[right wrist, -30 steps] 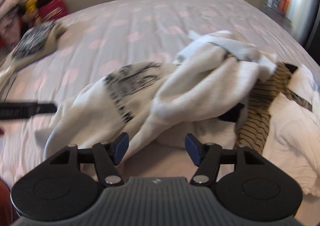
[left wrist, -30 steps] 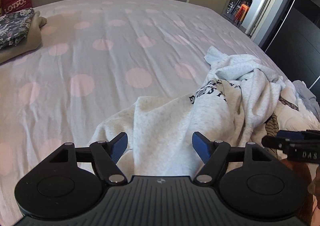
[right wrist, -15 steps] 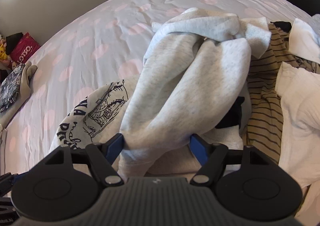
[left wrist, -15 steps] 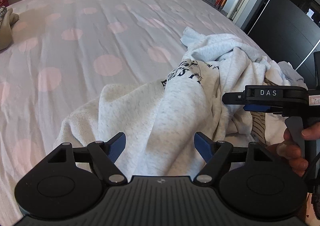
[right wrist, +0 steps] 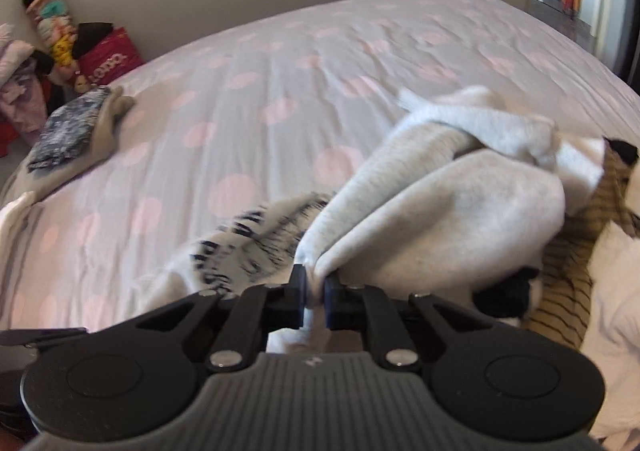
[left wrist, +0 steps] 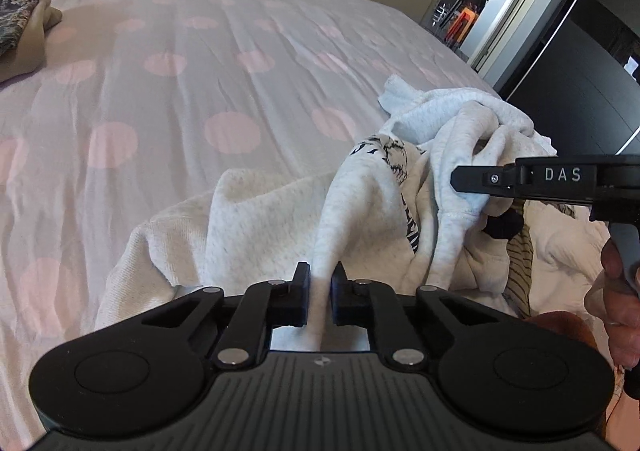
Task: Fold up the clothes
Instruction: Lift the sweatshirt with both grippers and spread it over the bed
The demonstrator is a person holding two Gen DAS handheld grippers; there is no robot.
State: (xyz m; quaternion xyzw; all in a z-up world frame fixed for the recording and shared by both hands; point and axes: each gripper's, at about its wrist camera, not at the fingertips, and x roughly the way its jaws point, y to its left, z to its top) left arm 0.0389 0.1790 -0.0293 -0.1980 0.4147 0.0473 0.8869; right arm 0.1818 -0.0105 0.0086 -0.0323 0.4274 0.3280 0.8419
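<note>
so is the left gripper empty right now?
No, the left gripper is closing, its pads already pinching a fold of the grey sweatshirt.

we note the sweatshirt (left wrist: 372, 211) heaped on the bed (left wrist: 180, 91) at its near right. right of it lies a striped garment (right wrist: 576, 251). folded clothes (right wrist: 76, 127) sit at the bed's far left edge, with a bag (right wrist: 110, 55) and a doll (right wrist: 44, 11) behind them, against the wall.
</note>
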